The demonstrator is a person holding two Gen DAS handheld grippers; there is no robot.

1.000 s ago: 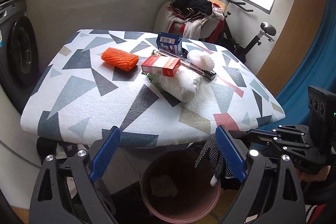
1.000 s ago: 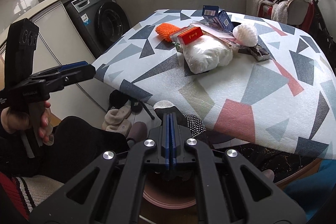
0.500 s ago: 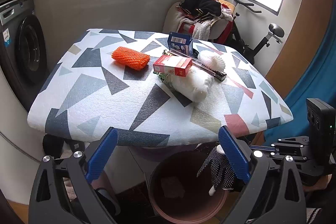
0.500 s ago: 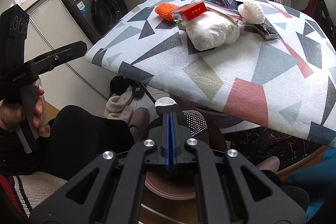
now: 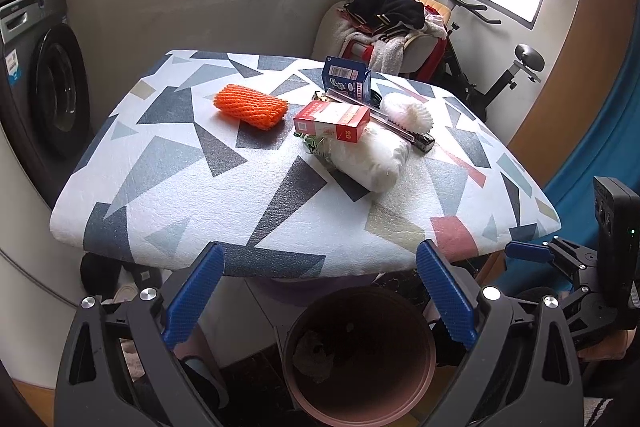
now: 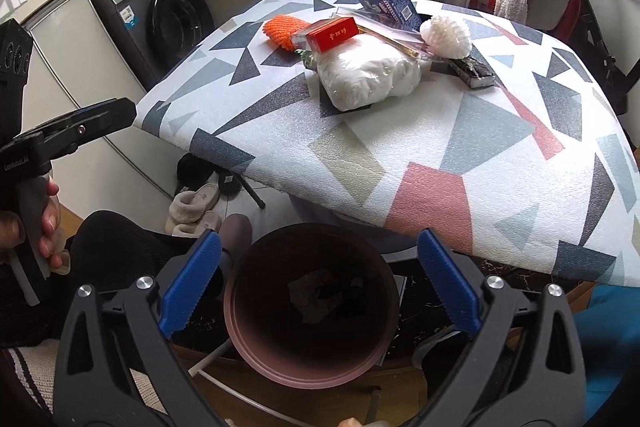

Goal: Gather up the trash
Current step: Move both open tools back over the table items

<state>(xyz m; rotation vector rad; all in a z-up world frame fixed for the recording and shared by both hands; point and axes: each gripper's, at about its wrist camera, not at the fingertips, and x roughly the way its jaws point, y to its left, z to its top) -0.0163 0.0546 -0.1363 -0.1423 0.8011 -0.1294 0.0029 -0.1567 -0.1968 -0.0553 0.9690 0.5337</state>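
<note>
Both grippers hang with jaws apart and empty over a round, dusty-pink bin, trash still heaped on the tabletop.

The left gripper (image 5: 318, 297) and right gripper (image 6: 318, 279) show ribbed blue pads. At 6 o'clock below them the smooth-walled bin (image 6: 240, 327) holds crumpled scraps. On the tabletop (image 5: 180, 195), covered in geometric-print foam, from left to right lie: an orange foam net sleeve (image 5: 251, 105), a red-and-white carton (image 5: 331, 122) resting on a soft white plastic-wrapped bundle (image 5: 370, 159), a blue box (image 5: 346, 78) at 12 o'clock, and a white ruffled foam net (image 5: 408, 113).
</note>
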